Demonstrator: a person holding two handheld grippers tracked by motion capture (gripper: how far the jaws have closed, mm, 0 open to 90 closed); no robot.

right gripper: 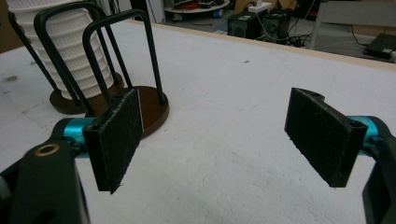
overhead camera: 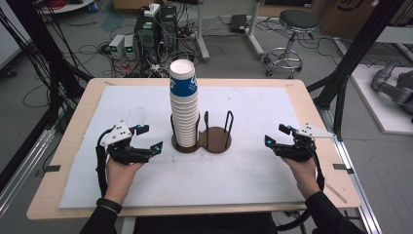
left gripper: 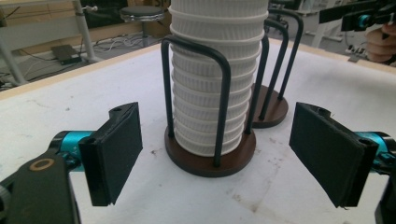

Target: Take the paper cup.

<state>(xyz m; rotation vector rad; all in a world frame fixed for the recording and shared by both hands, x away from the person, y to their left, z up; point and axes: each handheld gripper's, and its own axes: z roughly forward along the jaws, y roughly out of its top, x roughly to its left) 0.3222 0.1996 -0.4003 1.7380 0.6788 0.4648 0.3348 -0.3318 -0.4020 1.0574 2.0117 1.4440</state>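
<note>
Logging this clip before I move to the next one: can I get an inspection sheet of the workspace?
Surface: wooden table under a white mat, faintly stained.
Job's things: stack of paper cups in the left ring of a two-ring wire holder; right ring empty.
Clutter: nothing seen.
Grippers: left gripper and right gripper both open, holding nothing, apart from the holder.
Cables: one trails from each gripper.
Surroundings: stool, computers, floor wiring.

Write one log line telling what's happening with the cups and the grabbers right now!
left gripper: open, empty | right gripper: open, empty | cup stack: upright in holder's left ring | holder's right ring: empty
</note>
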